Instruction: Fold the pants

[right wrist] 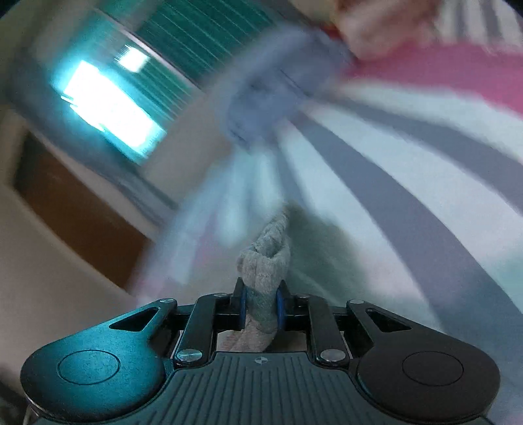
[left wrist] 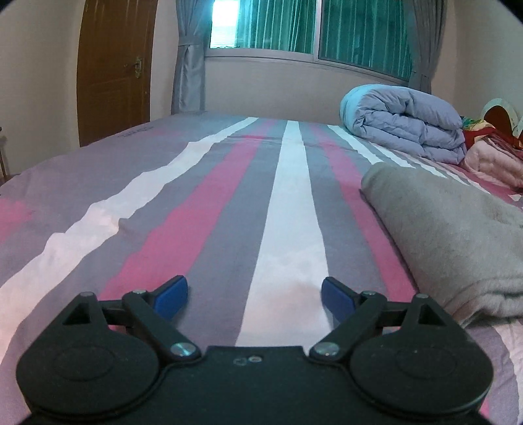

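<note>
Grey fleece pants [left wrist: 451, 235] lie in a folded heap on the right of the striped bed sheet [left wrist: 209, 212]. My left gripper [left wrist: 255, 296] hovers low over the sheet to the left of them, open, its blue pads [left wrist: 171, 296] wide apart with nothing between. In the blurred, tilted right wrist view, my right gripper [right wrist: 260, 309] is shut on a bunched fold of the grey pants [right wrist: 263, 271], which stands up between the blue pads [right wrist: 243, 309]; the rest of the pants [right wrist: 323, 242] trails away over the sheet.
A folded lilac duvet [left wrist: 405, 121] lies at the far right of the bed, with pink bedding [left wrist: 493, 160] beside it. Behind the bed are a curtained window [left wrist: 310, 29] and a brown door [left wrist: 114, 68] at the left.
</note>
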Tool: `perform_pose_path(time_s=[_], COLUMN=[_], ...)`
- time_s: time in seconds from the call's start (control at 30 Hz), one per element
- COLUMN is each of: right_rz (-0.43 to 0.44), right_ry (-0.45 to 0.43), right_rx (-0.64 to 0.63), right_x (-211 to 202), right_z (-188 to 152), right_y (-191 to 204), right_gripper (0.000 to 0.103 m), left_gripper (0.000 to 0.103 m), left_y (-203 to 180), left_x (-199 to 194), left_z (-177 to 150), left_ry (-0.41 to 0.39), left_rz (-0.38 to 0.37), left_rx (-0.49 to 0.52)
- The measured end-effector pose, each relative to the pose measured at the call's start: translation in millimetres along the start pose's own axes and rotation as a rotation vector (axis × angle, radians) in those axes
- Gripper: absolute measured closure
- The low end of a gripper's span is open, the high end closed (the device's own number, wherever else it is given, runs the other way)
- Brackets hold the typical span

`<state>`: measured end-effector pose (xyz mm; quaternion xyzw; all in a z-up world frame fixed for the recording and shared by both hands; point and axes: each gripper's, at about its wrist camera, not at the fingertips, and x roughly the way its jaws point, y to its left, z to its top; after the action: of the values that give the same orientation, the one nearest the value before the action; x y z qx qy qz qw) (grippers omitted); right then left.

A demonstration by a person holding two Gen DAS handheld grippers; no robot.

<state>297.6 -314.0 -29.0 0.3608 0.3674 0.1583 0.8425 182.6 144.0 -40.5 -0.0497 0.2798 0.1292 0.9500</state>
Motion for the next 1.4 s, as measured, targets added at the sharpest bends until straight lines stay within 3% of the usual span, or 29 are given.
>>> perform_pose_path(time_s=[0.03,0.1,0.23,0.33,0.53,0.67,0.73,0.9,1.1,1.2,1.33,1.4], right_rz=[0.0,0.036,0.045,0.033,0.061,0.091,0.078,0.08,0.058,0.064,0.063,0.061], right_ry=[0.06,0.046,-0.021,-0.021,0.005,-0.005,-0.005,-0.05,-0.117,-0.128,-0.117,-0.108], right_rx=[0.04,0.064,-0.054,-0.097,0.035,0.076,0.1,0.088,0.083,0.091,0.083,0.063], right_x=[12,10,-13,-24,-29,-23,-18,-35,-70,-77,-71,-67], right_z=[-3,-2,-3,-14,-29,-23,-19,-27,-45,-46,-46,-45], right_y=[-12,-19,-2,1,-16,-10,-8,-3,-10,-13,-12,-11], right_gripper=[0.086,0.08,0.075,0.074,0.07,0.047,0.046,0.046,0.045,0.042,0.041,0.041], left_gripper=[0.02,0.02,0.019,0.019,0.015,0.015,0.015,0.017,0.016,0.017,0.02,0.02], left_y=[1,2,0,-2,-5,-9,-12,-30,-60,-75,-60,-44], left_x=[-1,-2,-2,-6,-28,-39,-45,-47,-61,-54,-32,-22], left_z=[0,1,1,1,0,1,1,-3,-14,-22,-18,-15], left_ry=[0.0,-0.003,0.001,-0.007,-0.073,-0.107,-0.126,-0.114,-0.089,-0.044,-0.04,-0.017], left_rz=[0.002,0.006,0.014,0.014,-0.037,-0.121,-0.184,-0.194,-0.21,-0.194,-0.136,-0.161], left_rx=[-0.002,-0.005,0.007,0.021,0.04,0.037,0.025,0.047,0.14,0.239,0.171,0.065])
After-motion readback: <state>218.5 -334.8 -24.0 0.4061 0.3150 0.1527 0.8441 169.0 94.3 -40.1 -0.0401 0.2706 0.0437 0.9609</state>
